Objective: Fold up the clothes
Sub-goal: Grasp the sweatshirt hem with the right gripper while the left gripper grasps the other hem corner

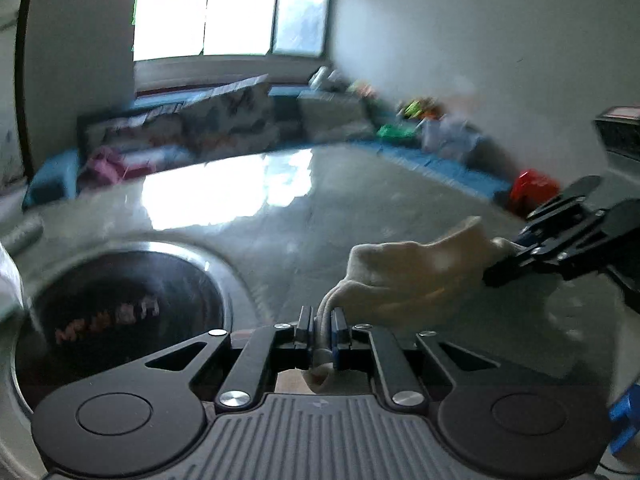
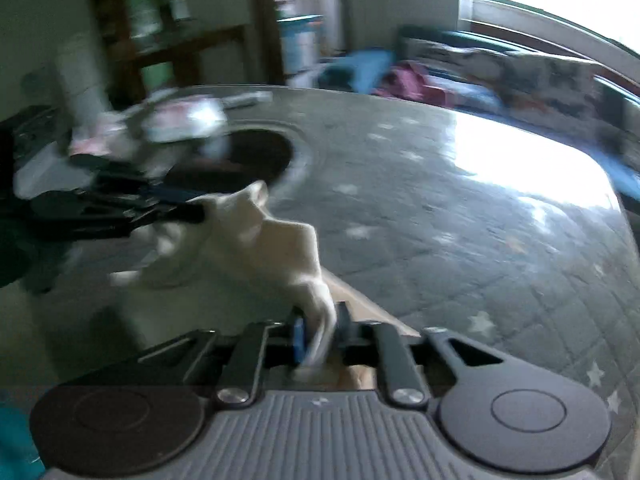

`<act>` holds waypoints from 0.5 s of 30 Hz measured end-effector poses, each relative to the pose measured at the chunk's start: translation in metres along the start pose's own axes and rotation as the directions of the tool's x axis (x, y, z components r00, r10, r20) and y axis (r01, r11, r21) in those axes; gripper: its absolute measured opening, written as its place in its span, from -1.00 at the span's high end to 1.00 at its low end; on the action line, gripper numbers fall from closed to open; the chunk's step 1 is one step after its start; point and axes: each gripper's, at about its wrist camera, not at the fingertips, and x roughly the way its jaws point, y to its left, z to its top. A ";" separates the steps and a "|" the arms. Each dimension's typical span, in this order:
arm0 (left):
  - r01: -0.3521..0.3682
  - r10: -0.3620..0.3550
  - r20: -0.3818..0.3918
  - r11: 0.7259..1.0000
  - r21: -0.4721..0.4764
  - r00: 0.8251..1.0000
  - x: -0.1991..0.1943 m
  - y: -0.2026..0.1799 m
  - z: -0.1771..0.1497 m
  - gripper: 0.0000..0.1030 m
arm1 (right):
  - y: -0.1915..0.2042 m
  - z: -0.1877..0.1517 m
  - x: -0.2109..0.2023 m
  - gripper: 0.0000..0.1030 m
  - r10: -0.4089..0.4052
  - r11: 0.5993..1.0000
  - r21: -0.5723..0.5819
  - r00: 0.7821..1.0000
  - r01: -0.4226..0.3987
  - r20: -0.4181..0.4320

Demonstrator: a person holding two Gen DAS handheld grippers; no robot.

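- L gripper (image 1: pixel 322 322): jaws clenched, one end of a small cream garment (image 1: pixel 416 268) is being pinched.
- R gripper (image 2: pixel 320 330): other end is lying between slightly parted jaws; grip or release can't be told (blur).
- Garment is being held stretched just over the grey tabletop (image 1: pixel 248 184), beside a round recessed basin (image 1: pixel 120 304).
- Folding is barely being started; no finished fold is showing, laying down & folding are being left to do.

soft cloth sock (image 1: pixel 416 276), glossy tabletop (image 1: pixel 280 216)

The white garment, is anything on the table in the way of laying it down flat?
Nothing visible: the white garment hangs between the left gripper and right gripper over bare table. The round recess lies off to one side.
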 end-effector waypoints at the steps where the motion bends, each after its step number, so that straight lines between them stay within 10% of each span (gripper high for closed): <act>1: -0.012 0.012 -0.007 1.000 -0.010 1.000 0.006 0.003 -0.001 0.82 | -0.004 -0.003 0.005 0.60 -0.015 1.000 0.016 1.000 0.015 0.003; 11: -0.135 0.143 0.028 0.971 -0.199 0.989 -0.017 0.039 -0.005 0.70 | -0.011 -0.027 -0.019 0.30 -0.164 0.981 0.123 0.979 0.149 0.118; 15: -0.075 0.088 0.043 0.968 -0.238 0.995 -0.051 0.030 -0.020 0.21 | 0.005 -0.043 -0.038 0.27 -0.182 0.979 0.124 0.971 0.164 0.152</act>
